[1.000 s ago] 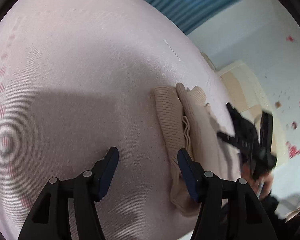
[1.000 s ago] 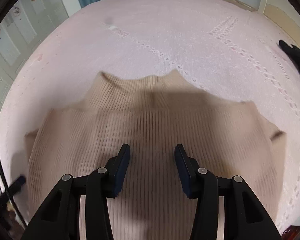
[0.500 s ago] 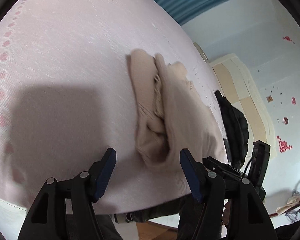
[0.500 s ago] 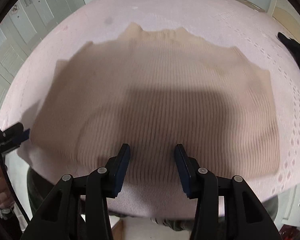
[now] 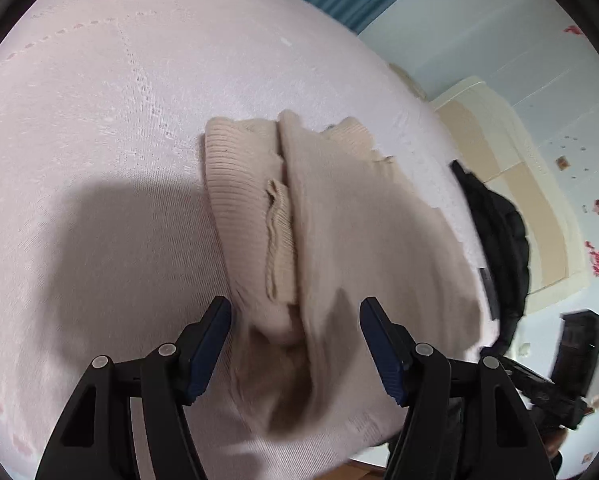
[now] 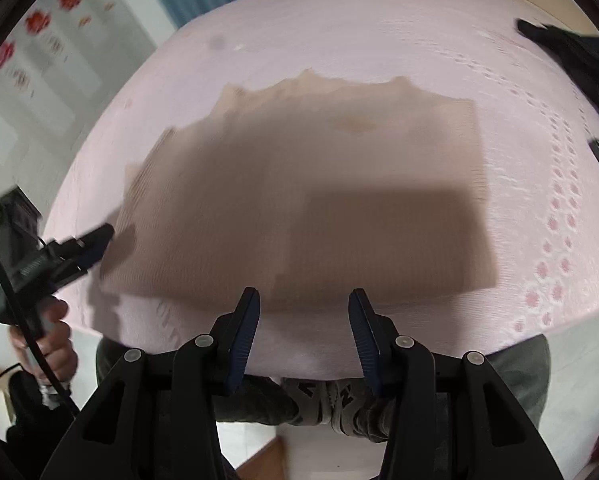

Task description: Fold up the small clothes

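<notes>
Beside the beige sweater [image 5: 339, 216] on the bed [image 5: 99, 120], both tools gaped empty, the left tool [image 5: 295, 344] having just widened; its bunched sleeve might unfold if snagged.

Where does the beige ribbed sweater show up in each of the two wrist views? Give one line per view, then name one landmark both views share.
Left wrist view: the beige ribbed sweater lies centre to lower centre, running down between the left gripper and its open jaws.
Right wrist view: the sweater spreads flat across the middle, above the right gripper.
Shared landmark: the black garment at the bed's right side.
</notes>
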{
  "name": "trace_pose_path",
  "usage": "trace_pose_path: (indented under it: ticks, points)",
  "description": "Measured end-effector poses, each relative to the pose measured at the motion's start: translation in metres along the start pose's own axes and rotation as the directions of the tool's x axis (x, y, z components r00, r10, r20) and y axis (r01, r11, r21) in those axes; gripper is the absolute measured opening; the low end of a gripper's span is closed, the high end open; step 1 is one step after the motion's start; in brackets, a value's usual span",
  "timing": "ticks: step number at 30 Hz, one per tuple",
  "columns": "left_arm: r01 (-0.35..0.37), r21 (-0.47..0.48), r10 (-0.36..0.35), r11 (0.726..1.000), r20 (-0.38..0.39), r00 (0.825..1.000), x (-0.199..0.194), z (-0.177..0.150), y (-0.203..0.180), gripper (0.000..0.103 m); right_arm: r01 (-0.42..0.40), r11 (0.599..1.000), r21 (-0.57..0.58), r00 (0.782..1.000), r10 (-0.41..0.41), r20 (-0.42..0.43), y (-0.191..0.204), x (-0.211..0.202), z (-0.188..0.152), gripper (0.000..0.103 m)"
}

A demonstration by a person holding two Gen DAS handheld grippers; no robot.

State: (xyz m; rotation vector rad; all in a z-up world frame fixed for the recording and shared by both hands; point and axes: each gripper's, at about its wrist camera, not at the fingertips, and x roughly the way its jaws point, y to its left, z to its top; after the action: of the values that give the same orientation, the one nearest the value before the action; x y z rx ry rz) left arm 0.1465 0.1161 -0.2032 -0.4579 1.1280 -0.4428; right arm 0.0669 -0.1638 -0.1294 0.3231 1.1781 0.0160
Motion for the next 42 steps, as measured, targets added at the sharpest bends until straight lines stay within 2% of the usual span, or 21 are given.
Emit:
trace_pose_path:
  ticks: [4, 6, 7, 9, 11, 15, 19, 22, 28, 33, 36, 40, 42]
  points:
    - [-0.017, -0.040, 0.019, 0.999, 0.028, 0.999, 0.008, 0.009, 0.002, 0.060, -0.010, 0.996, 0.083, 1.000, 0.007, 0.031, -0.029, -0.009, 0.007, 0.046]
    - [-0.066, -0.058, 0.068, 0.996, 0.034, 0.997, 0.010, 0.012, 0.000, 0.043, -0.015, 0.993, 0.114, 0.999, 0.010, 0.044, -0.041, -0.013, 0.011, 0.046]
    - [-0.082, -0.068, 0.084, 0.994, 0.033, 0.996, 0.011, 0.013, -0.001, 0.040, -0.018, 0.991, 0.129, 0.999, 0.011, 0.053, -0.049, -0.015, 0.012, 0.046]
    - [-0.087, -0.092, 0.090, 0.992, 0.025, 0.996, 0.013, 0.016, -0.003, 0.026, -0.029, 0.988, 0.153, 0.997, 0.018, 0.071, -0.061, -0.020, 0.013, 0.046]
    - [-0.085, -0.115, 0.090, 0.990, 0.044, 0.995, 0.009, 0.017, -0.008, 0.024, -0.043, 0.983, 0.178, 0.995, 0.026, 0.092, -0.073, -0.026, 0.012, 0.046]
    - [-0.101, -0.136, 0.114, 0.986, 0.086, 0.990, -0.008, 0.019, -0.028, 0.022, -0.067, 0.972, 0.225, 0.989, 0.035, 0.144, -0.091, -0.039, 0.007, 0.046]
    - [-0.110, -0.146, 0.126, 0.983, 0.108, 0.986, -0.023, 0.029, -0.066, 0.021, -0.105, 0.967, 0.232, 0.979, 0.060, 0.192, -0.104, -0.048, 0.006, 0.046]
    - [-0.162, -0.114, 0.177, 0.980, 0.130, 0.976, -0.033, 0.033, -0.108, 0.021, -0.144, 0.960, 0.240, 0.970, 0.089, 0.227, -0.118, -0.054, 0.007, 0.046]
    - [-0.182, -0.033, 0.185, 0.983, 0.155, 0.970, -0.031, 0.032, -0.200, 0.020, -0.214, 0.950, 0.226, 0.949, 0.147, 0.279, -0.146, -0.067, 0.018, 0.046]
    - [-0.213, 0.009, 0.211, 0.977, 0.099, 0.973, 0.017, 0.018, -0.269, 0.020, -0.180, 0.963, 0.202, 0.947, 0.114, 0.301, -0.171, -0.084, 0.013, 0.046]
    - [-0.265, 0.053, 0.263, 0.963, 0.049, 0.964, 0.061, 0.003, -0.298, 0.020, -0.168, 0.960, 0.224, 0.951, 0.099, 0.292, -0.192, -0.088, 0.004, 0.046]
    - [-0.296, 0.083, 0.299, 0.952, -0.028, 0.954, 0.110, -0.019, -0.313, 0.021, -0.142, 0.957, 0.255, 0.960, 0.070, 0.273, -0.214, -0.091, -0.004, 0.046]
    - [-0.292, 0.093, 0.297, 0.952, -0.056, 0.953, 0.121, -0.025, -0.313, 0.026, -0.141, 0.957, 0.254, 0.961, 0.071, 0.267, -0.218, -0.093, -0.006, 0.046]
